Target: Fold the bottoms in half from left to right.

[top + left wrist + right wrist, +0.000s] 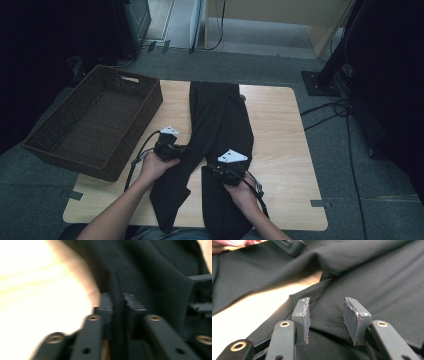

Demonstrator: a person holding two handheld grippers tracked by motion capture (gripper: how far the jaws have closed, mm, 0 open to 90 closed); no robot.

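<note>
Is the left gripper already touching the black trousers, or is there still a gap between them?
Touching. In the left gripper view, the left gripper has its jaws nearly closed with a fold of the black trousers pinched between them, no gap visible on either side.

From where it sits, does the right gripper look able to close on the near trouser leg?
Probably yes. The right gripper stands open just above the black trousers, over the right leg, with nothing between jaws and cloth. The left gripper is off at the other leg.

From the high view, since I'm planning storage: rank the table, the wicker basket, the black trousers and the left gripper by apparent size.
1. Wooden table, largest.
2. Wicker basket.
3. Black trousers; near the basket in apparent area, so that order is unsure.
4. Left gripper, smallest.
</note>
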